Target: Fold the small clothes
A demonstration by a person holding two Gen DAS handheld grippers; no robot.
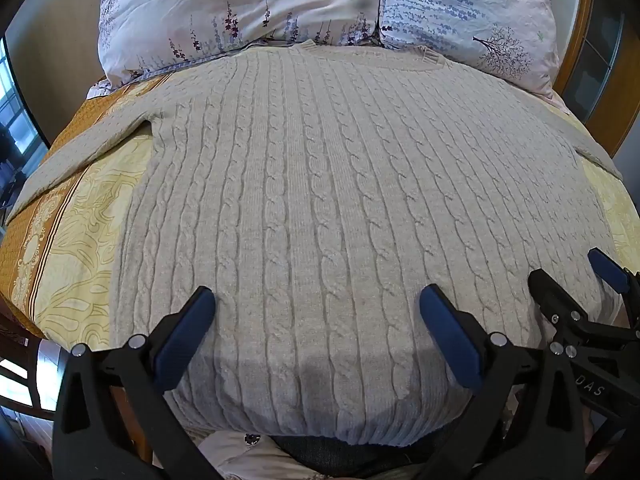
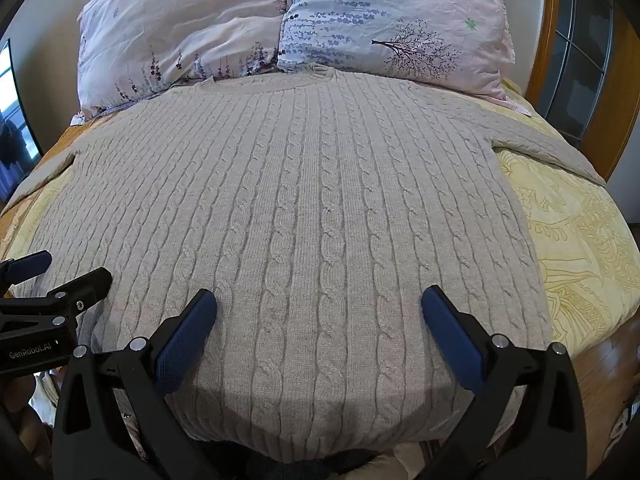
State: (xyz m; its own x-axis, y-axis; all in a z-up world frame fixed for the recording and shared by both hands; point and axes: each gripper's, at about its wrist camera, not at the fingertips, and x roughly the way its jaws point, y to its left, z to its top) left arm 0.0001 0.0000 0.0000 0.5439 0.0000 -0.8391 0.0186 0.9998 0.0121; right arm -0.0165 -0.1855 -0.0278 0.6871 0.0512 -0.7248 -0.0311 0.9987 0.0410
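We see the bed with its yellow patterned cover, and two floral pillows at the head. On the bed lies the beige cable-knit sweater, spread flat, collar toward the pillows, both sleeves stretched out to the sides. Over its hem hover our left tool and our right tool, each with the blue pads wide apart and holding nothing. We judge that the folding is only at its start: the garment is laid out but no fold is made yet. The next move probably calls for taking a sleeve or a side edge and bringing it over the body, with care that the thick knit does not bunch.
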